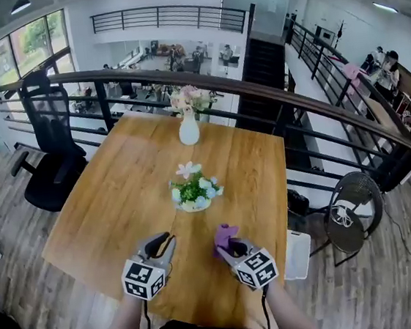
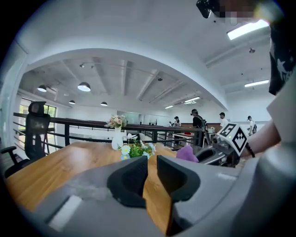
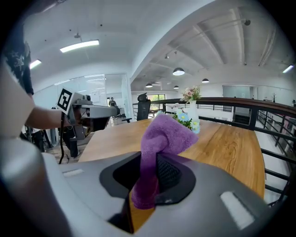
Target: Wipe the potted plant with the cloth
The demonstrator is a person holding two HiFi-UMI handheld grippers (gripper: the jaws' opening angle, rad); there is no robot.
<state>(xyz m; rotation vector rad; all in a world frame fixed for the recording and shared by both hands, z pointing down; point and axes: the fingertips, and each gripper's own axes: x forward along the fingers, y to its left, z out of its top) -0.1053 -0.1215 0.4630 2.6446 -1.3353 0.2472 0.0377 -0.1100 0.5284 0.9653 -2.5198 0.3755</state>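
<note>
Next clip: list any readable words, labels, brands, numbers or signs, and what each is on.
No readable text anywhere.
Cubes on left gripper and right gripper: black-and-white square patterns, no letters.
White logo on round black fan: too small to read.
Purple cloth: no label visible.

1. The potted plant (image 1: 195, 191): a small, low white pot with green leaves, white and pale-blue daisy-like blooms and one taller pinkish-white flower. It stands upright near the middle of the wooden surface (image 1: 114, 207), well apart from the cloth.
2. The cloth (image 3: 162, 134): a small purple terry piece, bunched and folded over on itself. Its lower part is pinched between the fingers (image 3: 172, 175) of the right gripper (image 3: 148, 178). Its upper part rises above them as a rounded crest, held above the near end of the surface.
</note>
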